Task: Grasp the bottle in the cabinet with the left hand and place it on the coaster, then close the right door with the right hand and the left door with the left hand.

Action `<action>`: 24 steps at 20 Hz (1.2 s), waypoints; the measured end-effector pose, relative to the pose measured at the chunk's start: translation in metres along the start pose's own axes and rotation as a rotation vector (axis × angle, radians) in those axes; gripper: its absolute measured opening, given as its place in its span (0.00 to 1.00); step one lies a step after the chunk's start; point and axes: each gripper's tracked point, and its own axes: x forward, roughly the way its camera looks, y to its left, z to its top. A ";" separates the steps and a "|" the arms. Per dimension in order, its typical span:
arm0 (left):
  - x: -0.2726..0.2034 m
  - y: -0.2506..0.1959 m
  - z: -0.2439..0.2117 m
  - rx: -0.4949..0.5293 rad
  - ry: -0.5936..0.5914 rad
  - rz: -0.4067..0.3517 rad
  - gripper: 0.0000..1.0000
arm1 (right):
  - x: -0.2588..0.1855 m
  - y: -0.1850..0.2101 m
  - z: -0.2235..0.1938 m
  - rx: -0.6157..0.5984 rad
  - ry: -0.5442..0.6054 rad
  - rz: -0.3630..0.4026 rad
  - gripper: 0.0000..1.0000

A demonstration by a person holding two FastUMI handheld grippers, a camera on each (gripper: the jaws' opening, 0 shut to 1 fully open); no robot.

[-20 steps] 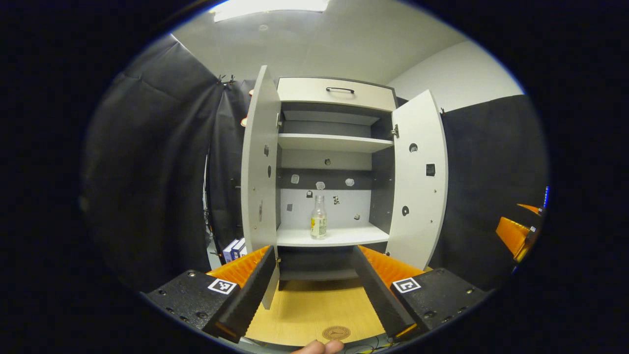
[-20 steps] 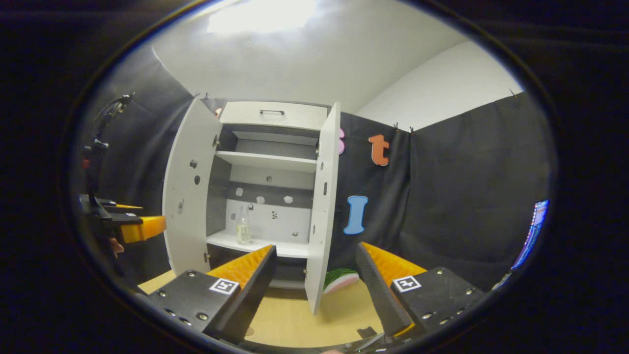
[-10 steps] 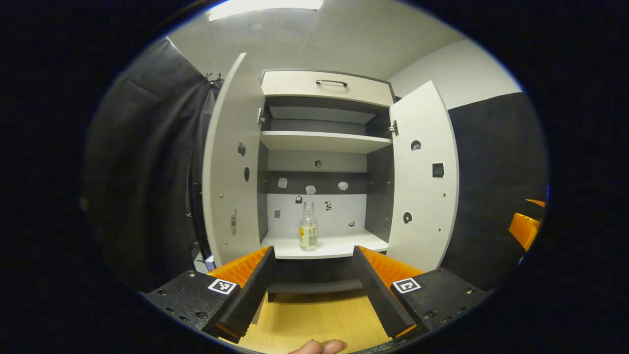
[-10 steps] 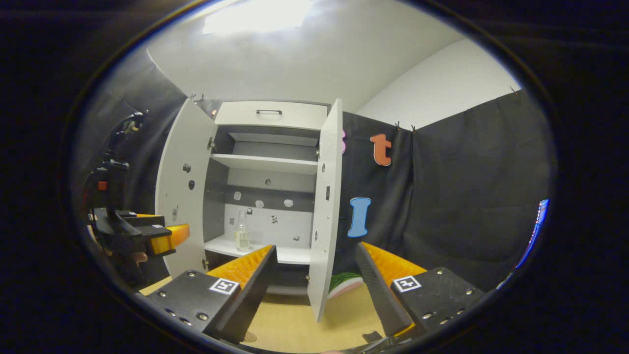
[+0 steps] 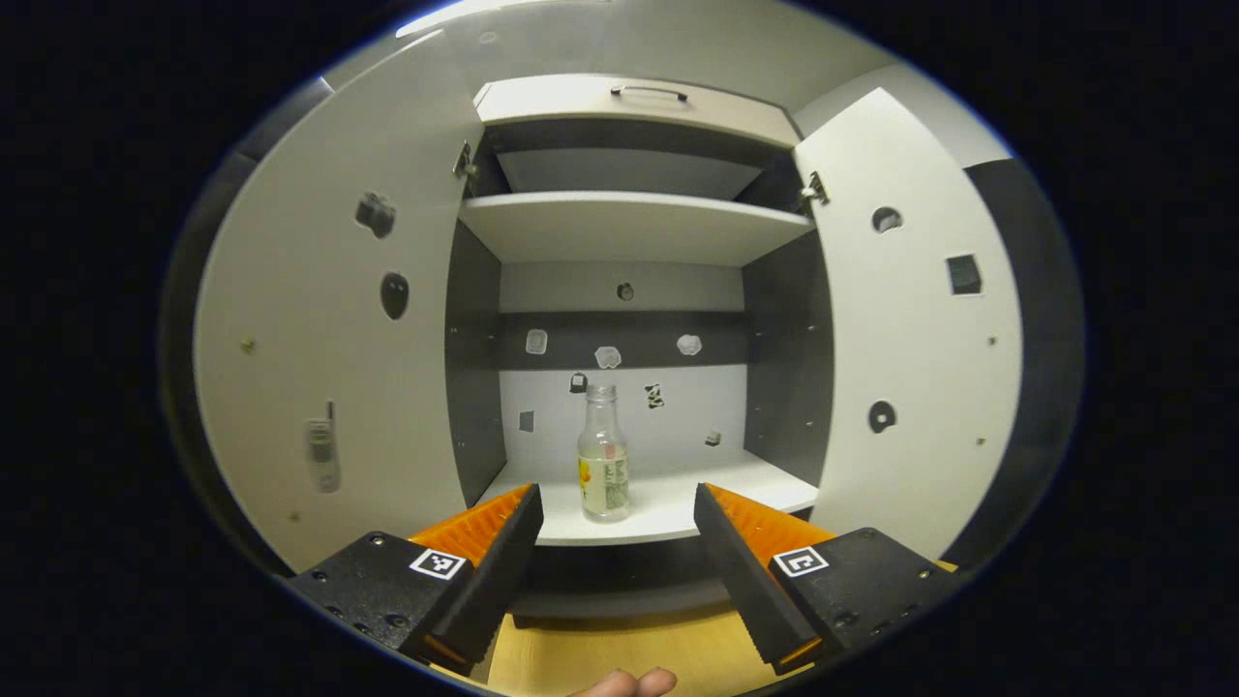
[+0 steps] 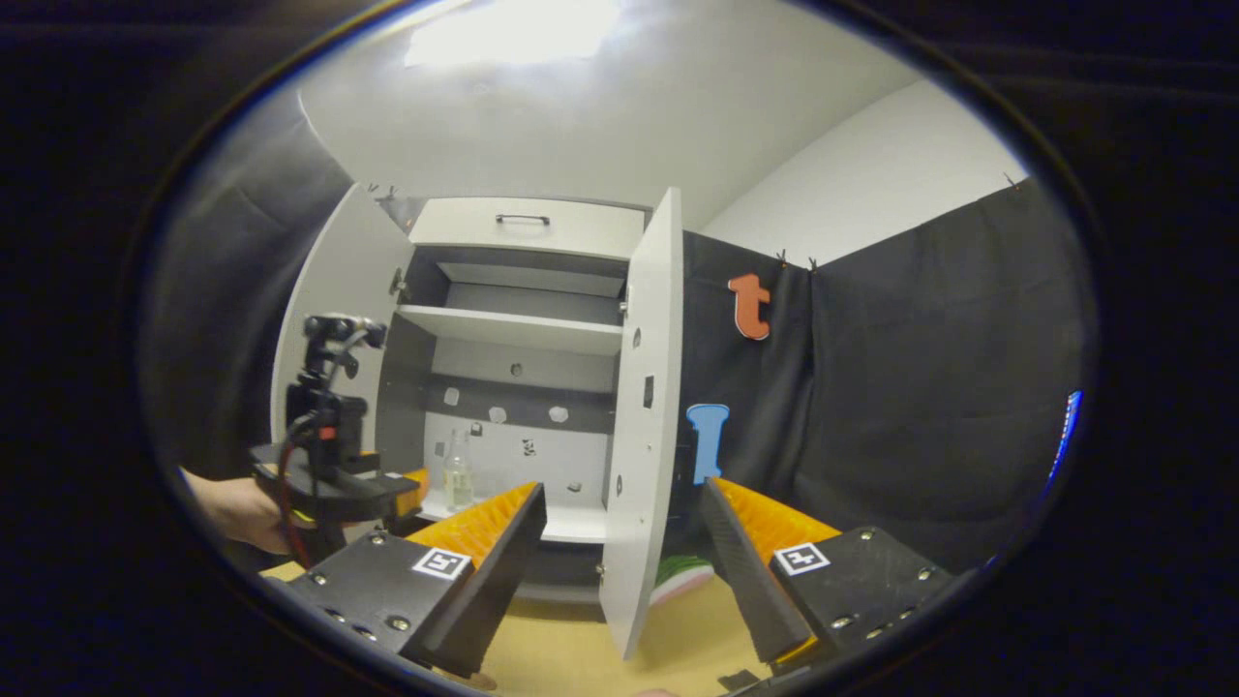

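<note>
Left gripper view: wide left tongs (image 5: 614,523) face bottle (image 5: 603,455) between open doors (image 5: 329,329); right tongs (image 6: 619,528) wide.

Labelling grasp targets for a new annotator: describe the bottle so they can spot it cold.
Find the white cabinet with both doors swung open. On its lower shelf, near the front edge, the bottle stands upright and alone. It is clear, capless, with a pale label low on its body, unlike the small flat stickers on the back panel behind it.

Fingertips (image 5: 624,683) cut off btm edge
</note>
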 end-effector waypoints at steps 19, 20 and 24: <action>0.196 0.022 -0.044 0.028 0.103 0.047 0.95 | 0.033 -0.001 -0.084 0.051 0.200 -0.191 0.99; 0.197 0.022 -0.044 0.032 0.101 0.040 0.80 | 0.031 -0.002 -0.082 0.065 0.196 -0.194 0.99; 0.153 0.007 -0.021 0.000 0.086 -0.025 0.80 | 0.011 -0.009 -0.074 0.109 0.190 -0.189 0.99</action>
